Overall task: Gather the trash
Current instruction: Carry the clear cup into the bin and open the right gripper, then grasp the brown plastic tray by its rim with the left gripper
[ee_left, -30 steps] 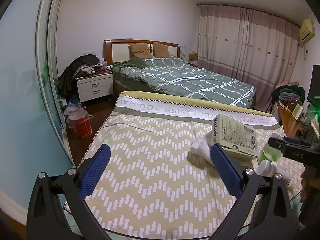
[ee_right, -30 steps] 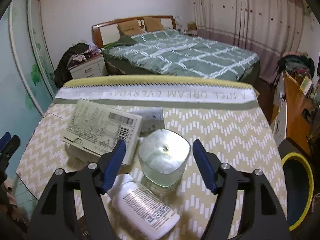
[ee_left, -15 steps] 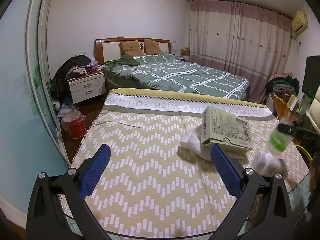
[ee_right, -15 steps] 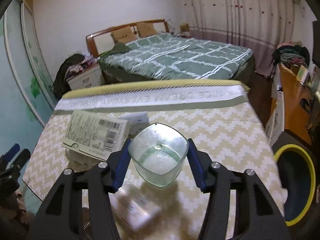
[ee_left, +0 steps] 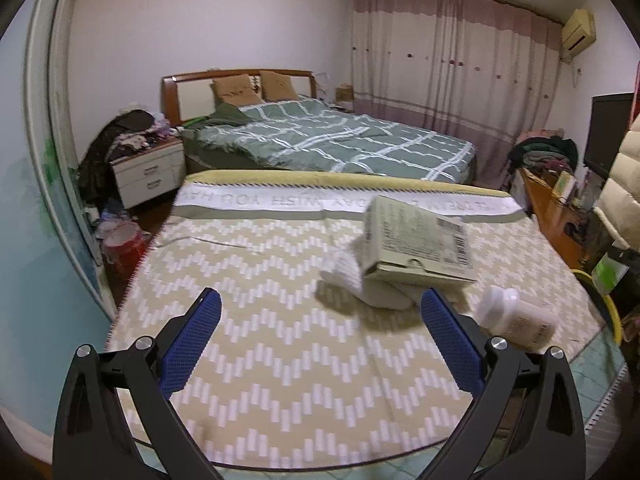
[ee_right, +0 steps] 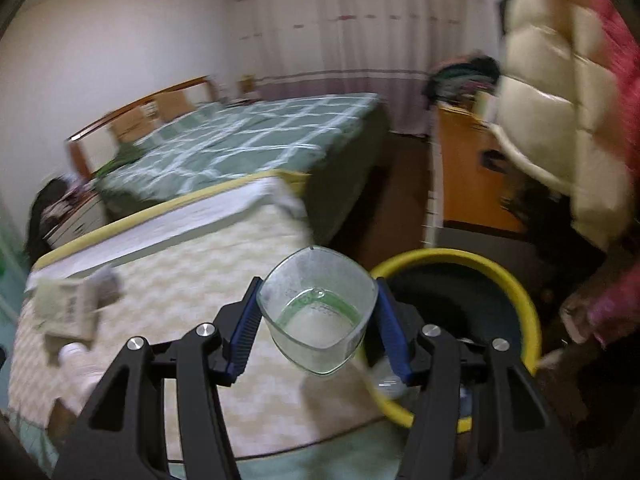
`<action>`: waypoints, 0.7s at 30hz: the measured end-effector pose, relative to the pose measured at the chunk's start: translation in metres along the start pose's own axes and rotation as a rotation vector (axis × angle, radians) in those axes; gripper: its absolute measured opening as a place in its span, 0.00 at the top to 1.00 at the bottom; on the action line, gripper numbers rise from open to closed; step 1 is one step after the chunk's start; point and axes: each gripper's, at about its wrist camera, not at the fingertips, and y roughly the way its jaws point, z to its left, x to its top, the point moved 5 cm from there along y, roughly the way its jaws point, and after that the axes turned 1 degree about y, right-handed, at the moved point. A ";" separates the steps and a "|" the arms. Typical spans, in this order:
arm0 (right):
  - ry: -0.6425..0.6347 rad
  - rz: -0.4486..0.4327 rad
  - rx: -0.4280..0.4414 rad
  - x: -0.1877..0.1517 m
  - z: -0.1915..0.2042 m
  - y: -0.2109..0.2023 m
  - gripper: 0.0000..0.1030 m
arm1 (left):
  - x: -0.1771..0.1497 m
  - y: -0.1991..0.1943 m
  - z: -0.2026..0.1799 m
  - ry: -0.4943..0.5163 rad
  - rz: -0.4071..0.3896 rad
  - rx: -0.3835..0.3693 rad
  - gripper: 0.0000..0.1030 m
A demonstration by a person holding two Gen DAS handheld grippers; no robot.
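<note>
since the earlier frame my right hand-held gripper (ee_right: 316, 322) has carried the clear plastic cup (ee_right: 318, 312) off the table (ee_left: 280, 360) to the yellow-rimmed bin (ee_right: 516, 292); both blue pads press on the cup, which hangs at the bin's near rim. my left hand-held gripper (ee_left: 318, 334) is wide open and holds nothing; ahead to its right lie the cardboard box (ee_left: 416, 240), crumpled tissue (ee_left: 344, 272) and white bottle (ee_left: 516, 318).
</note>
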 end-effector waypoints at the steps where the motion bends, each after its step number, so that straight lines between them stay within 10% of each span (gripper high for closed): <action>1: 0.019 0.000 -0.028 0.000 -0.012 0.001 0.49 | 0.000 -0.001 -0.003 -0.002 0.007 -0.017 0.05; 21: 0.119 0.046 -0.177 -0.020 -0.076 0.033 0.38 | -0.018 -0.032 -0.095 0.123 0.093 -0.304 0.05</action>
